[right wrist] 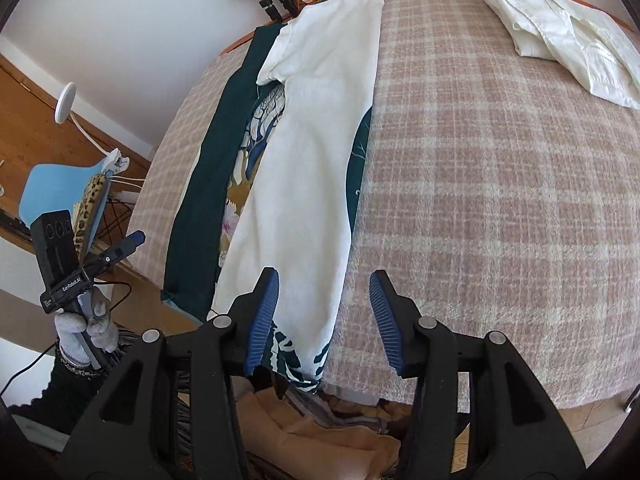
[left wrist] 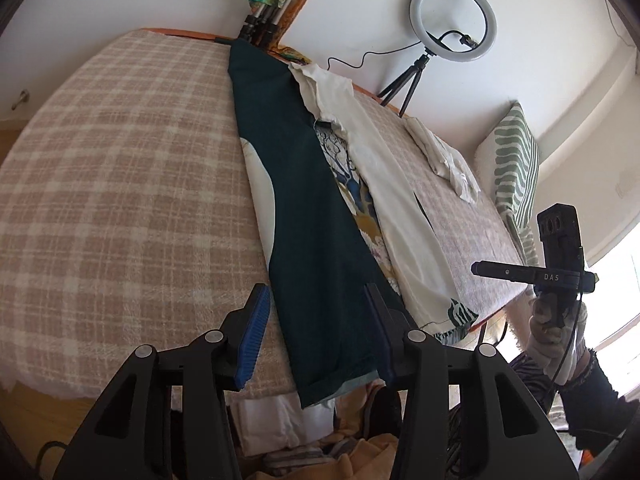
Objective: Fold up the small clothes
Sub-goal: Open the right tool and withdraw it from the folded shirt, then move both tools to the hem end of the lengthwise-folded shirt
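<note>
A long garment lies stretched across the plaid-covered table [left wrist: 120, 184], folded lengthwise. Its left flap shows dark green [left wrist: 316, 240] and its right flap shows the white inside [left wrist: 404, 220]; a printed pattern [left wrist: 352, 176] shows between them. In the right wrist view the white flap [right wrist: 316, 140] and green flap [right wrist: 208, 184] run away from me. My left gripper [left wrist: 316, 332] is open, above the green flap's near hem. My right gripper [right wrist: 324, 320] is open, above the white flap's near end. Neither holds cloth.
A crumpled white garment [right wrist: 568, 40] lies at the table's far right corner, also in the left wrist view [left wrist: 444, 156]. A ring light on a tripod [left wrist: 452, 20] stands behind the table. A striped cushion [left wrist: 516, 168] is at the right. A blue chair [right wrist: 56, 188] stands left.
</note>
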### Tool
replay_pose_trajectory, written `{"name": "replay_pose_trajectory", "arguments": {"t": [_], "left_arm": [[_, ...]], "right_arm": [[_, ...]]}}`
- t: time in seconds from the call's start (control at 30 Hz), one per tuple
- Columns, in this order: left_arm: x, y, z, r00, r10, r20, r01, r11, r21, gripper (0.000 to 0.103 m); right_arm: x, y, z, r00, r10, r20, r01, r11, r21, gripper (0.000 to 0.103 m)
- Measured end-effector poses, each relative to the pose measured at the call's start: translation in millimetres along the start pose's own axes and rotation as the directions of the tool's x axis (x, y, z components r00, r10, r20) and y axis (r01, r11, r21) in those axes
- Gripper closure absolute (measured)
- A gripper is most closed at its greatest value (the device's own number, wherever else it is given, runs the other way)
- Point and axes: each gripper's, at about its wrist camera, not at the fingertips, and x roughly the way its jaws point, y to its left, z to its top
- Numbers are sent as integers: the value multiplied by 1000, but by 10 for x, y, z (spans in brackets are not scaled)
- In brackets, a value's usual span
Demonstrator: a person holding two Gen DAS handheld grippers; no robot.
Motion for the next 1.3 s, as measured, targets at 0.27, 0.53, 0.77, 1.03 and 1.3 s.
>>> {"name": "replay_pose_trajectory", "arguments": {"t": [0.27, 0.53, 0.77, 1.03, 1.3], "left_arm": [[163, -154, -285, 998, 21, -55, -20, 999, 29, 58], [78, -194, -297, 999, 28, -36, -26, 997, 67, 58], [141, -160, -282, 999, 25, -49, -21, 997, 71, 58], [180, -152, -299, 998, 37, -53, -33, 997, 73, 58], [68, -111, -312, 999, 15, -35, -13, 999, 52, 58]], "right_arm": [[10, 143, -485, 1000, -18, 17, 19, 998, -58, 53], [147, 547, -896, 996, -71, -55, 52, 953, -298, 57], [109, 497, -711, 994, -99, 50, 111, 917, -383, 57], [98, 800, -831, 969, -231, 85, 243, 854, -460, 98], [34, 1010, -1070, 945, -327, 22, 290, 803, -520, 84]]}}
